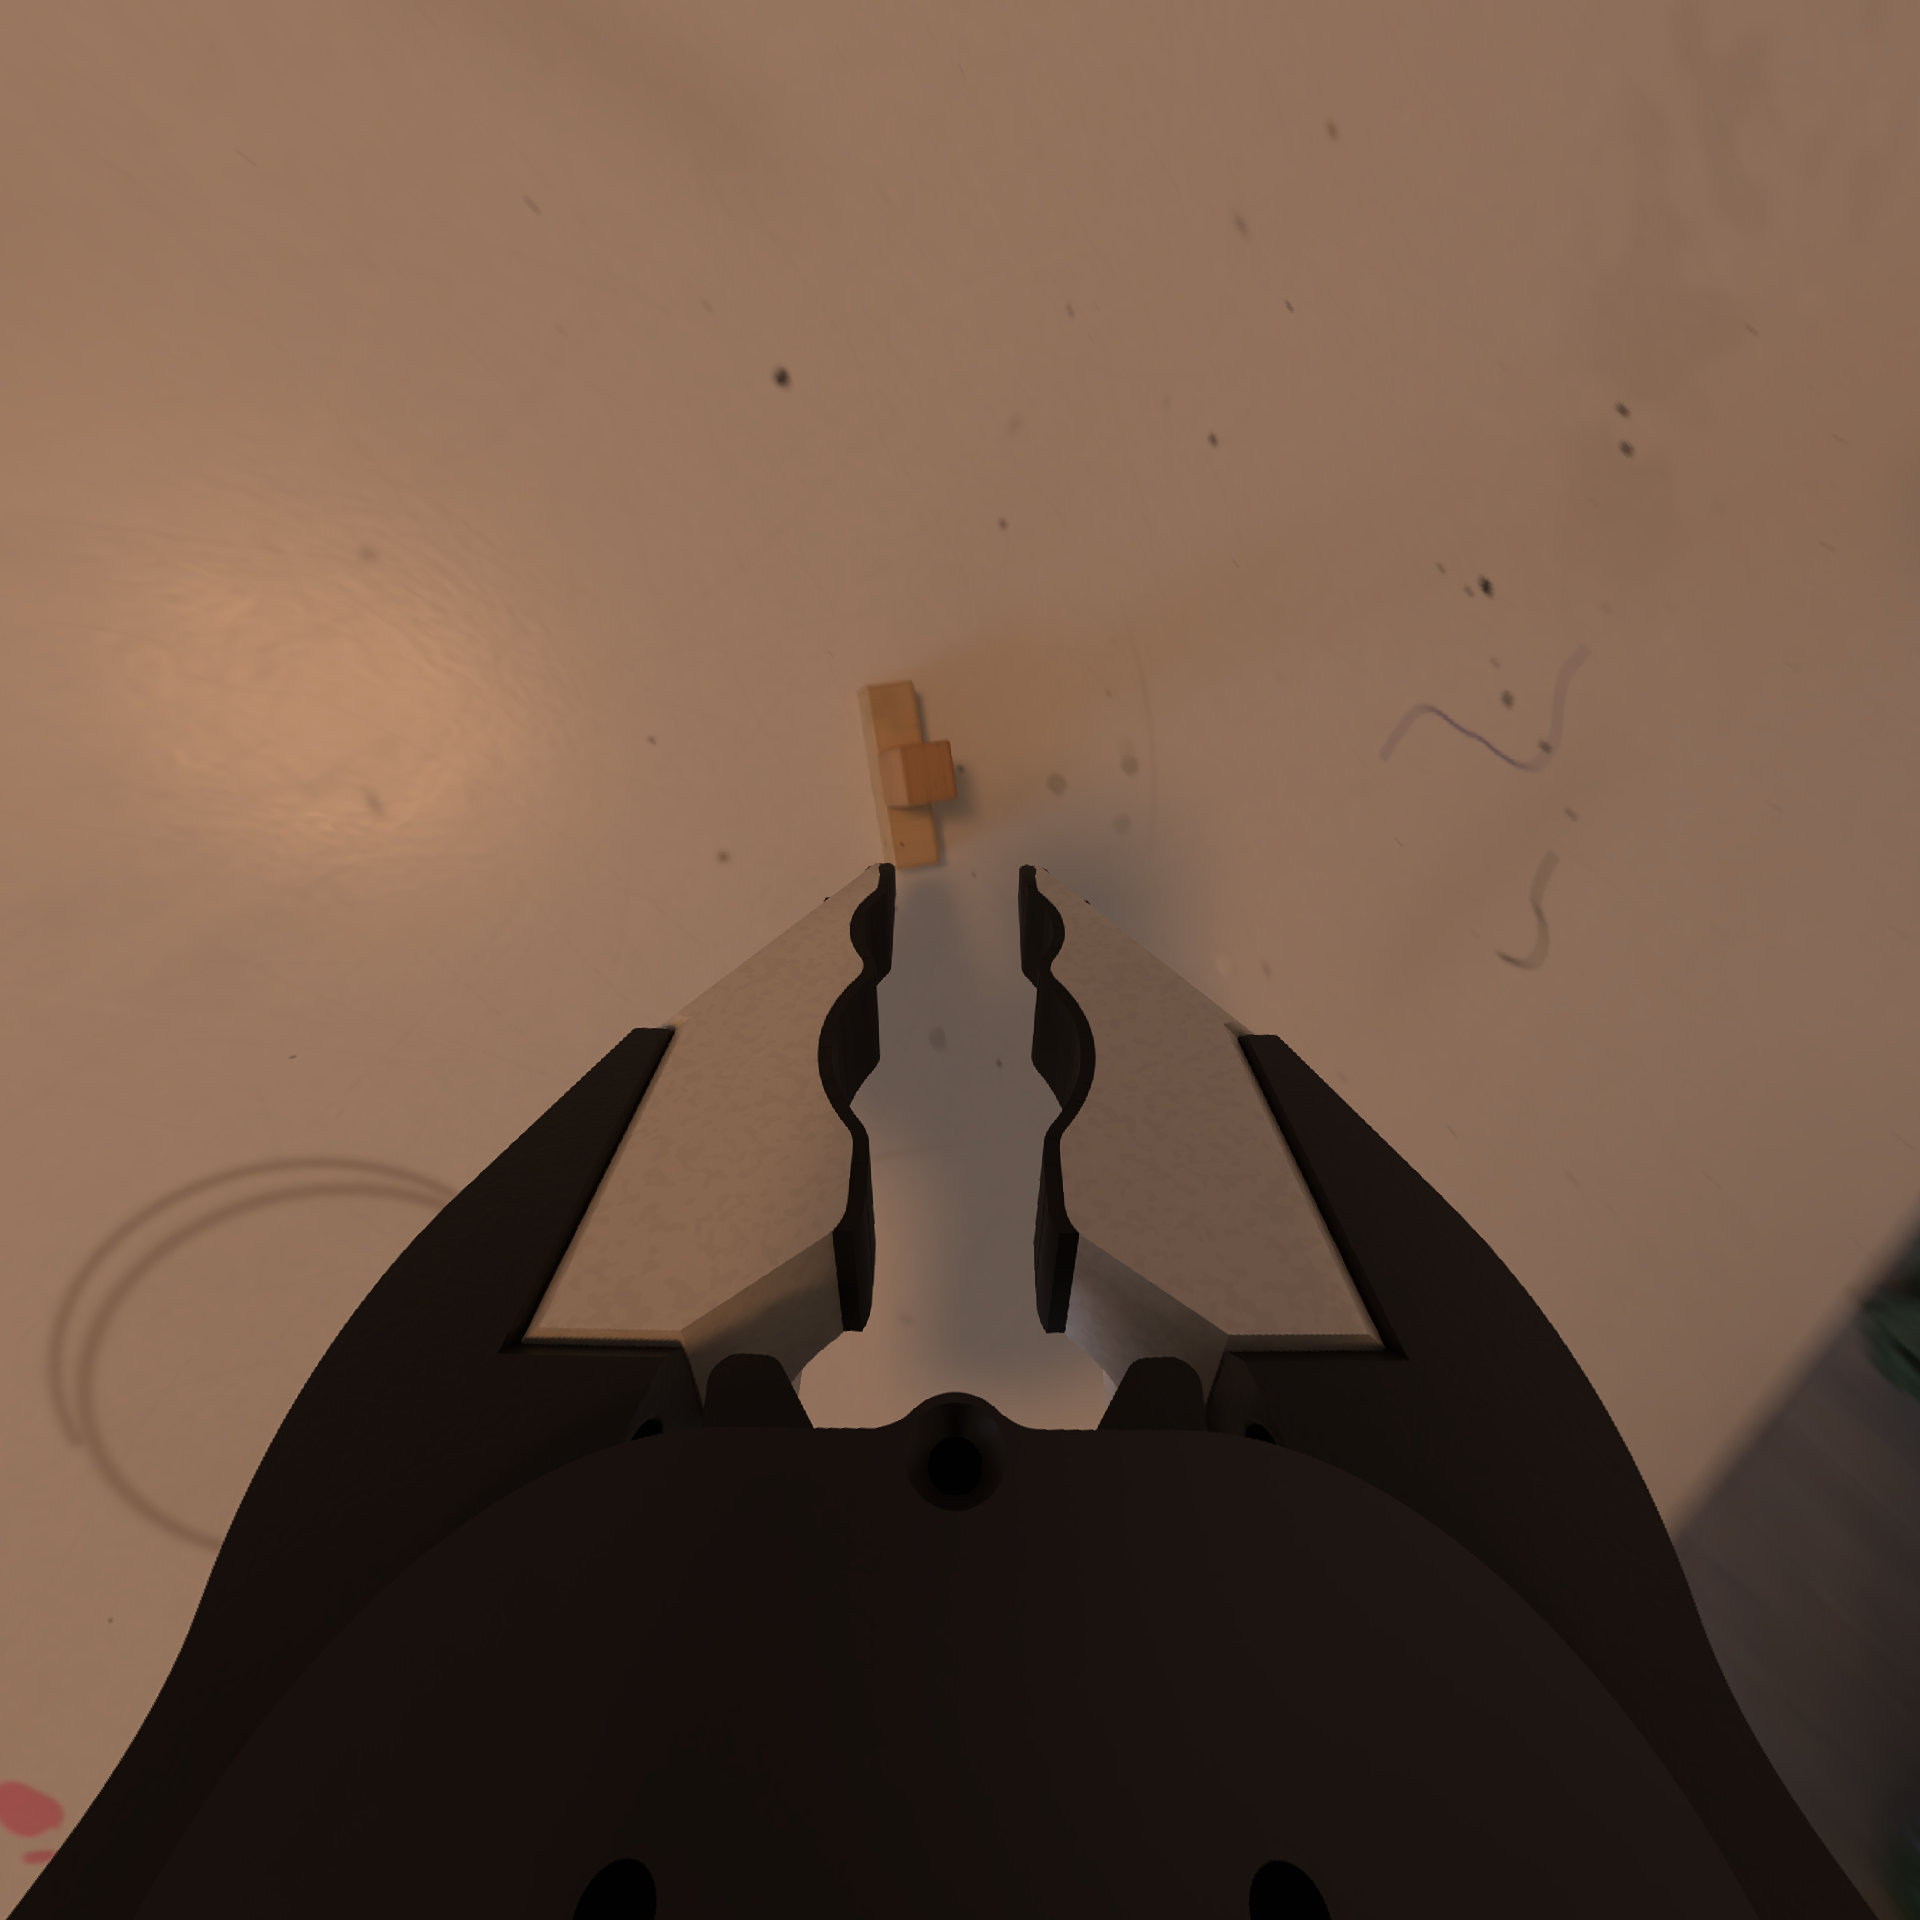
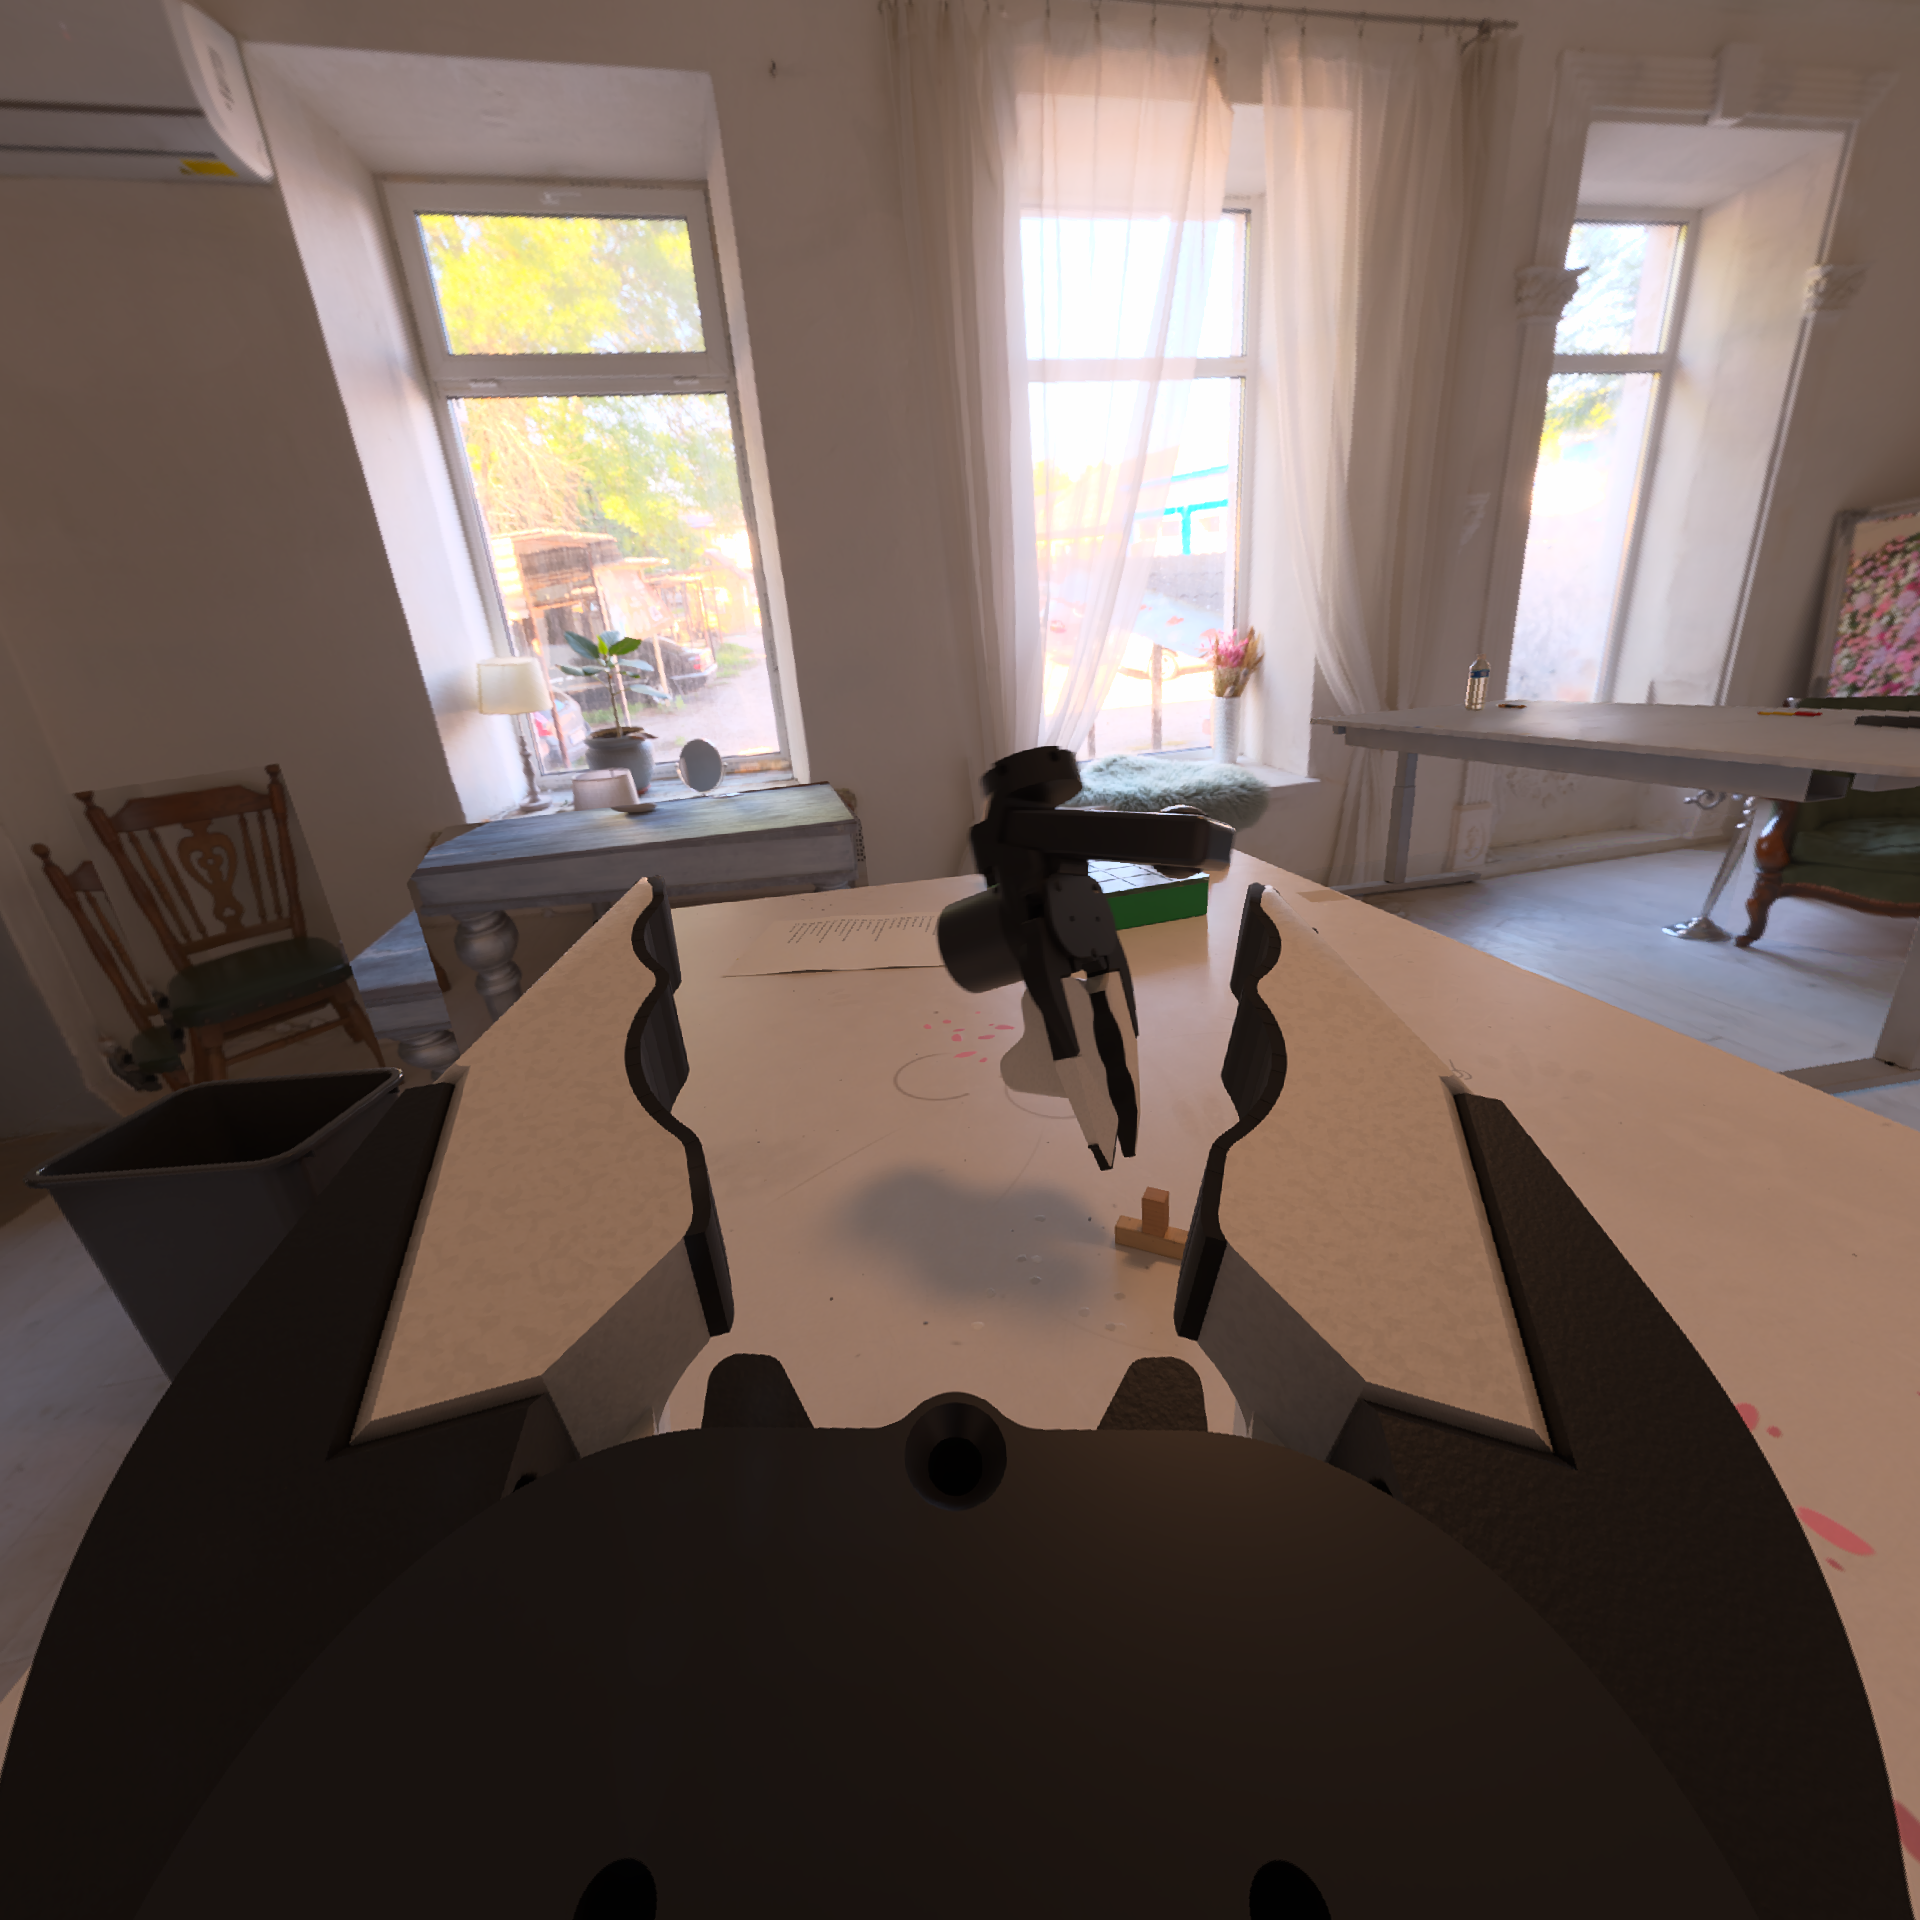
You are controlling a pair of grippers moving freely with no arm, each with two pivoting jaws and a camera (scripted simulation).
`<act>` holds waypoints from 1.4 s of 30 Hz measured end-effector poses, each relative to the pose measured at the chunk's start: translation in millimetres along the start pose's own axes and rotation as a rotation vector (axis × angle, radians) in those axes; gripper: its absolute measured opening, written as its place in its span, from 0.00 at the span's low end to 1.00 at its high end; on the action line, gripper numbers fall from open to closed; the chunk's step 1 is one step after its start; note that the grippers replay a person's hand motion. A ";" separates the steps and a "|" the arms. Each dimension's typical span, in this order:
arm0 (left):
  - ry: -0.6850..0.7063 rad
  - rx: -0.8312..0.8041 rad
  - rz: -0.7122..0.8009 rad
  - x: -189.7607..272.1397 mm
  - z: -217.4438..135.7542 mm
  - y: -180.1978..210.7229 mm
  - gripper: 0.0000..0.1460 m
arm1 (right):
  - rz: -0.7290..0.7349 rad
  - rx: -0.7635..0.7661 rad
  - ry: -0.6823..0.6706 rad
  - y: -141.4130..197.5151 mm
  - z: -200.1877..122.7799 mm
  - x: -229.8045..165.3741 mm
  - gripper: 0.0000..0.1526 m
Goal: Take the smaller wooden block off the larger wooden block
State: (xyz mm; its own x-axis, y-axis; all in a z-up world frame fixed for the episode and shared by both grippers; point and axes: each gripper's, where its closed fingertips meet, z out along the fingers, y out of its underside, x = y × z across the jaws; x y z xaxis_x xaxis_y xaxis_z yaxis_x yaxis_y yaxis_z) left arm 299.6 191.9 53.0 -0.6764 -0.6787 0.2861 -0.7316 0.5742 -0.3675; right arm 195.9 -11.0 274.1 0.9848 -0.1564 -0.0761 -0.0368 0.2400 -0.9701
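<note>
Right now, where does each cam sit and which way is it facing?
Left wrist view: on the left claw, high up, facing down at the table and the smaller wooden block on the larger wooden block; own open fingers show.
Right wrist view: on the right claw, low, facing across the table toward the windows; own open fingers show.
Shared: both blocks, table, left claw.

From where I look, three tall windows (image 2: pixel 603 488) fill the pale far wall, with sheer curtains (image 2: pixel 1143 364) at twelve o'clock glowing in warm daylight. At ten o'clock a grey side table (image 2: pixel 634 847) carries a lamp (image 2: pixel 511 691) and potted plant (image 2: pixel 615 717). Wooden chairs (image 2: pixel 223 914) stand at nine, a dark bin (image 2: pixel 197 1184) at eight. A long white desk (image 2: pixel 1621 743) sits at two o'clock.
</note>
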 end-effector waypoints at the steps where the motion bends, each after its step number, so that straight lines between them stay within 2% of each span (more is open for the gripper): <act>1: -0.059 0.052 0.006 -0.3 0.5 -2.2 0.16 | -0.002 -0.001 0.001 -0.1 0.1 -0.1 0.70; 3: -0.166 0.165 -0.013 -7.1 6.7 -6.2 0.16 | 0.000 0.006 -0.003 -0.7 0.7 -0.6 0.70; 5: -0.190 0.253 -0.090 -11.8 14.2 -9.1 0.20 | 0.001 0.003 -0.011 0.4 2.7 -1.4 0.70; 11: -0.272 0.274 -0.118 -13.9 38.5 7.2 0.25 | -0.010 -0.007 -0.002 0.2 2.2 -3.4 0.70; 16: -0.210 0.343 -0.109 -11.1 43.1 -5.0 0.15 | -0.003 -0.012 -0.004 3.7 4.2 -2.2 0.70; 19: -0.206 0.397 -0.029 -6.8 29.5 -15.6 0.07 | -0.007 -0.021 0.004 5.9 4.1 -0.7 0.70; 22: -0.186 0.423 0.068 6.3 2.9 -25.7 0.07 | -0.004 -0.020 0.004 9.7 4.4 2.4 0.70; 24: -0.108 0.464 0.135 30.4 -23.7 -34.3 0.07 | -0.006 -0.027 0.001 14.2 5.6 4.1 0.70; 25: -0.090 0.481 0.189 43.0 -38.0 -36.8 0.07 | -0.006 -0.031 0.000 16.5 6.4 5.2 0.70; 28: -0.179 0.423 0.437 70.2 -73.7 -34.6 0.07 | -0.002 -0.027 -0.017 20.8 8.5 5.7 0.70; 30: -0.176 0.390 0.563 88.2 -89.9 -30.6 0.07 | -0.008 -0.020 -0.029 21.5 9.5 4.6 0.70; 33: -0.142 0.327 0.690 114.4 -100.0 -22.1 0.07 | 0.000 0.001 -0.037 21.1 11.9 5.2 0.70; 36: -0.083 0.330 0.775 146.7 -106.0 -20.3 0.07 | 0.022 0.026 -0.054 20.0 14.1 4.7 0.70; 42: 0.105 0.281 0.881 202.7 -88.9 -20.4 0.07 | 0.086 0.116 -0.108 16.8 17.9 4.7 0.70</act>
State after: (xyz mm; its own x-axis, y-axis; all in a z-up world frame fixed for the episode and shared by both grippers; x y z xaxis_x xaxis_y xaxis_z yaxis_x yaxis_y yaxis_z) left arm 169.8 83.3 197.2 -0.9922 0.0017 -0.1249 0.0877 0.7212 -0.6872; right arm 203.0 9.4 261.6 0.9915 -0.0284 -0.1269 -0.1084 0.3581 -0.9274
